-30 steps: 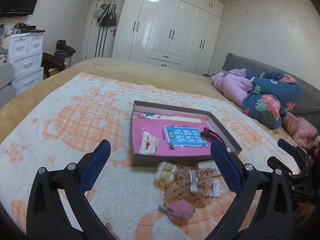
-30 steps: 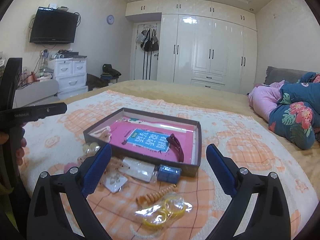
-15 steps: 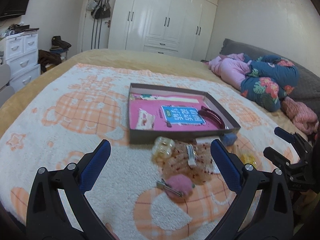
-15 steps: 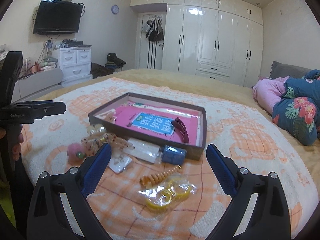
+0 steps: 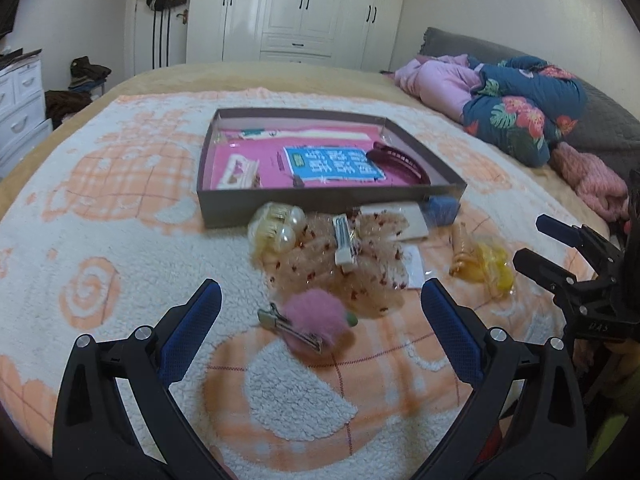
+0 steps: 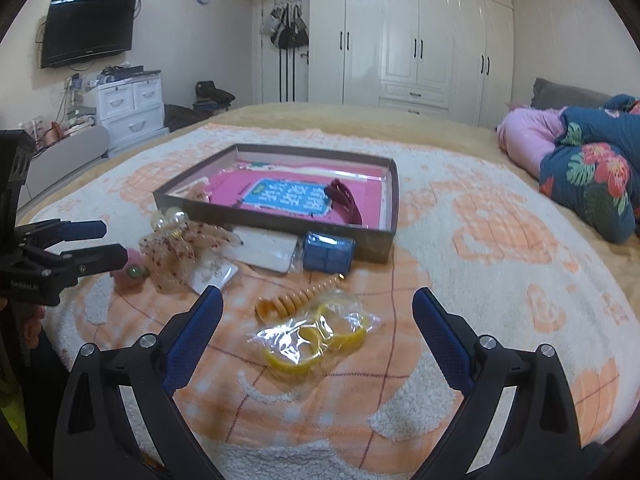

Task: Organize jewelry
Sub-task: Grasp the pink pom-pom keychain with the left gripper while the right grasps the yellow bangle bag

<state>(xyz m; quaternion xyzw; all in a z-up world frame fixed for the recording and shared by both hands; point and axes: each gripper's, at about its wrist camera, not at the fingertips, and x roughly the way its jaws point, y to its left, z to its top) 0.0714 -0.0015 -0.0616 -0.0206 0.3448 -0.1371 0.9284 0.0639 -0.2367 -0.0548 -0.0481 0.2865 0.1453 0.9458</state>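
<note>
Clutter crowds box front wall; blanket right of box apparently free.

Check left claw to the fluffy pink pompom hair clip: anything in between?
Nothing visible. The left claw is open, and the fluffy pink pompom hair clip lies on bare orange-and-white fleece blanket right ahead, between the blue fingers.

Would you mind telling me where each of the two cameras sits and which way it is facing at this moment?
Left wrist: rides the open left gripper, angled down at the pink fluffy hair clip; the right gripper shows at the right edge.
Right wrist: rides the open right gripper, facing across the bed over the bagged yellow bangles; the left gripper shows at the left edge.
Shared: the brown tray, the blue box and the patterned blanket.
</note>
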